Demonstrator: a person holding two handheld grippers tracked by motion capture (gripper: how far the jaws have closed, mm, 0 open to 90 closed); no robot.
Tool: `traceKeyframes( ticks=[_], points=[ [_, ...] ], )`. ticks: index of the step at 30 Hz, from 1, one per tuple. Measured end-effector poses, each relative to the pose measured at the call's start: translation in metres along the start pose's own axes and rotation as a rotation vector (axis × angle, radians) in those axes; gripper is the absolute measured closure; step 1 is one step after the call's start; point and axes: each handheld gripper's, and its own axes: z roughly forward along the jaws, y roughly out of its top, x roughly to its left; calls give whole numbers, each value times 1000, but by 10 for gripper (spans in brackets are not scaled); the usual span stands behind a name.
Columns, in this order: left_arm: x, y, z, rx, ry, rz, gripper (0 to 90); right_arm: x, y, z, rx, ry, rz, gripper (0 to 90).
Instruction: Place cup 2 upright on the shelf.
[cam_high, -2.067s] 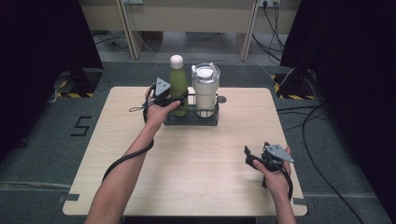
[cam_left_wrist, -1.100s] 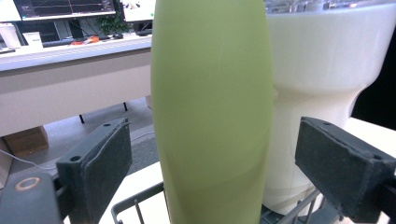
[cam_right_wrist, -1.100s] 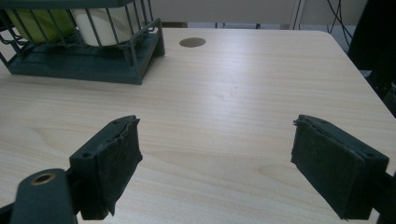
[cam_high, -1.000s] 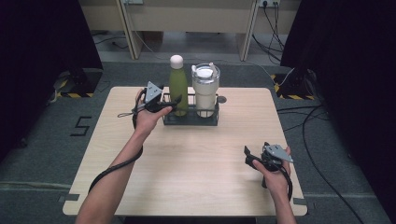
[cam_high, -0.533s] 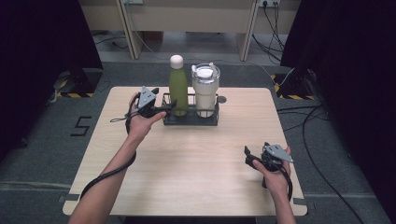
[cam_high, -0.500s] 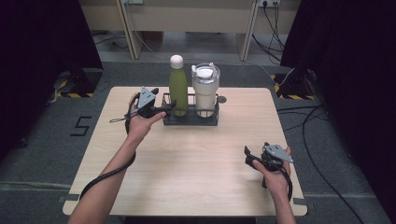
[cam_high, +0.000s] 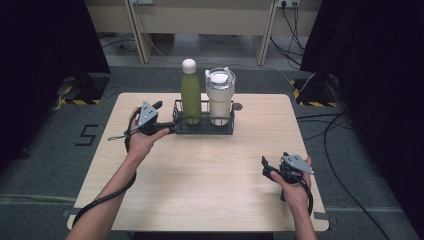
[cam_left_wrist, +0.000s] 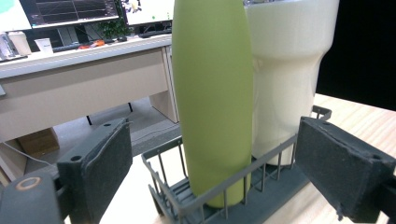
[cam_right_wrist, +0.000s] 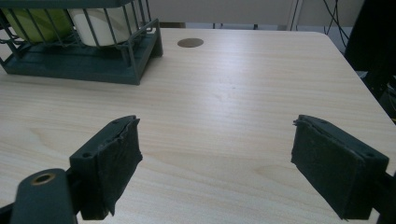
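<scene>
While the matte green bottle (cam_high: 190, 97) and the cream lidded tumbler (cam_high: 220, 97) already stand in the dark wire rack (cam_high: 205, 129) at upper centre of the pale wood-grain worktop (cam_high: 210, 175), nothing is gripped. The left gripper (cam_high: 165, 119) has its fingers apart at the rack's left end, perhaps about to grasp it. The right gripper (cam_high: 267, 169) waits lower right, fingers apart and empty.

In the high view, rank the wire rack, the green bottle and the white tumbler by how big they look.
Largest to smallest in the high view:
1. wire rack, widest, spanning both vessels.
2. and 3. green bottle and white tumbler: too alike to rank; the bottle is taller, the tumbler wider.
</scene>
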Motion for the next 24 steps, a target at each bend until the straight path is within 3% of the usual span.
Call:
traceKeyframes(
  ticks=[24],
  points=[
    [5,-28,-57,-11,33,-40,107,0,0,0,1,-2,-4,154]
  ],
)
